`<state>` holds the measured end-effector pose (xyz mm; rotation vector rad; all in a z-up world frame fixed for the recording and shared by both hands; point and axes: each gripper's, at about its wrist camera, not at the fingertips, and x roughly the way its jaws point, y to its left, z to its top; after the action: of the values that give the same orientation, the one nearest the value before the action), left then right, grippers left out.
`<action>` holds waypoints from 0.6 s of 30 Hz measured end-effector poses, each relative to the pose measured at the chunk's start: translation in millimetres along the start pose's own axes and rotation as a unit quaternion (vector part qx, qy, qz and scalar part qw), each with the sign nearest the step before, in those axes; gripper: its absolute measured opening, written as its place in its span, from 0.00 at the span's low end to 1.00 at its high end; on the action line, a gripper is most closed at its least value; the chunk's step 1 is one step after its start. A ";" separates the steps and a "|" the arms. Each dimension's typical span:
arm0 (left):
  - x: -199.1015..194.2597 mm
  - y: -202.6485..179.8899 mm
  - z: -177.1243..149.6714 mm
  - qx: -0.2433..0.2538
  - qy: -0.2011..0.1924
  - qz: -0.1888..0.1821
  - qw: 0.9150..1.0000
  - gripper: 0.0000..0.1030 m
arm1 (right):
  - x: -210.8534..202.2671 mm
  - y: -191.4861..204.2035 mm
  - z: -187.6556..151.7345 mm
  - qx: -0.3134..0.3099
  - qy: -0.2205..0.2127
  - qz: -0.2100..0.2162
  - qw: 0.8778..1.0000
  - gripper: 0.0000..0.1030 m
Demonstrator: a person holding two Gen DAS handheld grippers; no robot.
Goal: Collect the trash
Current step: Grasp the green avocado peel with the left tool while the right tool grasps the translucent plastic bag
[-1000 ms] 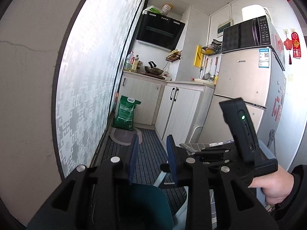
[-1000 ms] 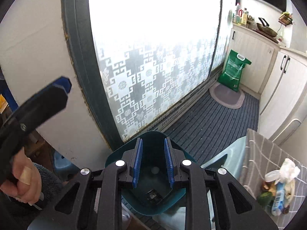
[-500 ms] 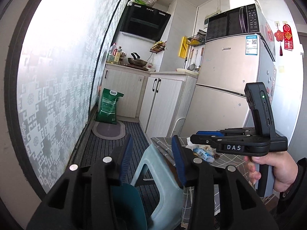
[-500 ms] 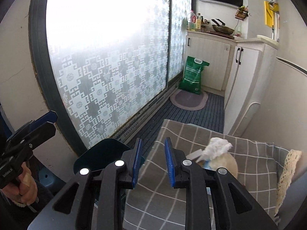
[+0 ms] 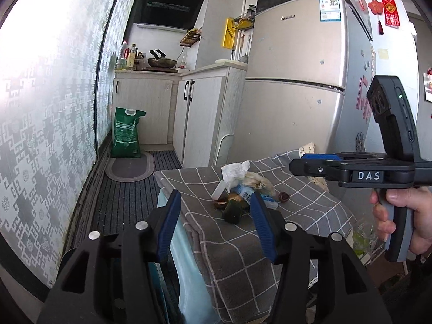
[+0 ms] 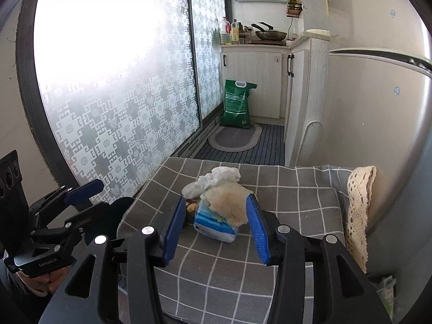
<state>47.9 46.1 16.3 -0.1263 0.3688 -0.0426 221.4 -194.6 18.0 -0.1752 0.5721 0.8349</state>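
a heap of trash (image 6: 216,205) lies near the middle of a grey checked cloth (image 6: 291,189) that covers a low table. in the heap a crumpled white tissue (image 6: 224,175) sits on top, a stained brown paper (image 6: 229,202) below it, and a blue-and-white pack (image 6: 213,224) at the front. from the left wrist view a dark green scrap (image 5: 232,212) and a small brown shell (image 5: 284,196) also show.

the right gripper (image 6: 216,232) hovers low over the cloth with its jaws spread wide on either side of the pack, not touching it. the left gripper (image 5: 216,224) is likewise spread wide, holding nothing, just short of the heap. a green sack (image 6: 237,105) stands by the cabinets.
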 end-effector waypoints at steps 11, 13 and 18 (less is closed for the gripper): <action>62.7 -19.9 -12.3 0.048 0.079 0.037 0.995 0.56 | -3.8 -37.1 -20.3 0.023 0.011 0.003 1.000 0.48; 66.5 -19.3 -12.1 0.047 0.080 0.036 0.995 0.56 | -1.0 -36.3 -20.0 0.017 0.010 0.015 1.000 0.48; 71.2 -15.9 -8.1 0.033 0.083 0.028 0.996 0.49 | 14.9 -17.8 -14.9 -0.024 0.019 0.025 0.999 0.48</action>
<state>111.0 24.9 -14.5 -0.0465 0.5367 -0.0093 236.4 -202.2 -3.8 -0.2228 0.5949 0.8955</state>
